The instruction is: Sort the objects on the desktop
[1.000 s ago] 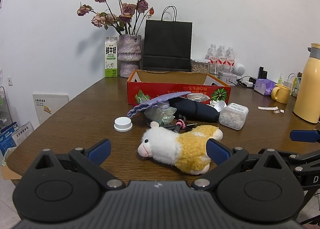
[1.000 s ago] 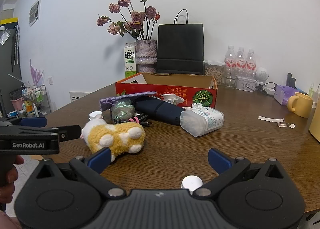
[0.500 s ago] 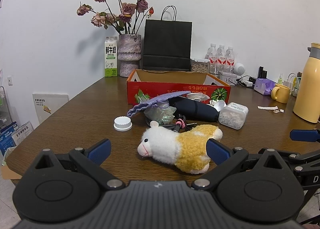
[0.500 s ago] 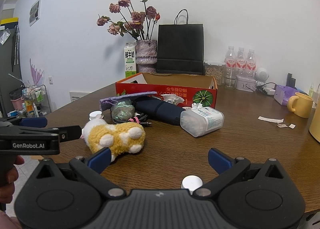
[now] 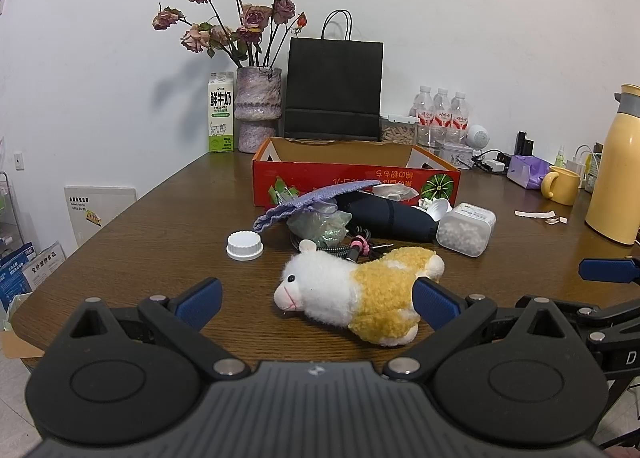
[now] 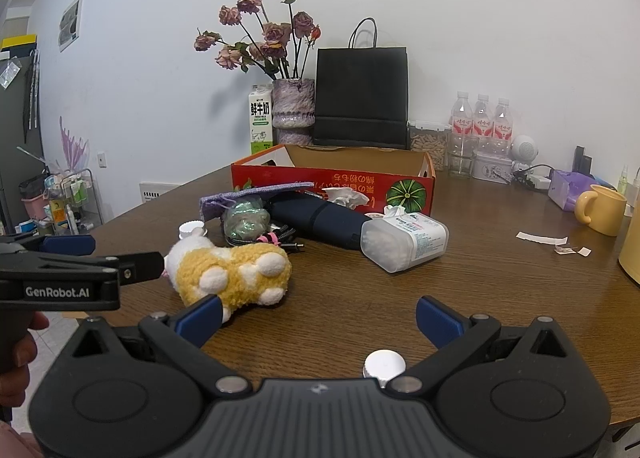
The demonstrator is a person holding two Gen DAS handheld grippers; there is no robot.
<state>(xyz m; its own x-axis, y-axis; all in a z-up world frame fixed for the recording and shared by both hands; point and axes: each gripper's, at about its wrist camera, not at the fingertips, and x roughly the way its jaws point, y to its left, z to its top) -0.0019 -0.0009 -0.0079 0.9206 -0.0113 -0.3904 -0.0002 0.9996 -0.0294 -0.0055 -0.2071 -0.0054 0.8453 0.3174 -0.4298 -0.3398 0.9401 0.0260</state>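
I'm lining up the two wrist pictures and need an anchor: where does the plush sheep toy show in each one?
Left wrist view: plush sheep toy lies at lower centre on the table, head to the left, just beyond the open left gripper.
Right wrist view: plush sheep toy lies left of centre, feet toward the camera.
Shared landmark: the red cardboard box behind it.

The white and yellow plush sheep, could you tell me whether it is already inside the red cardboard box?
No, the white and yellow plush sheep lies on the brown wooden table, in front of the red cardboard box.
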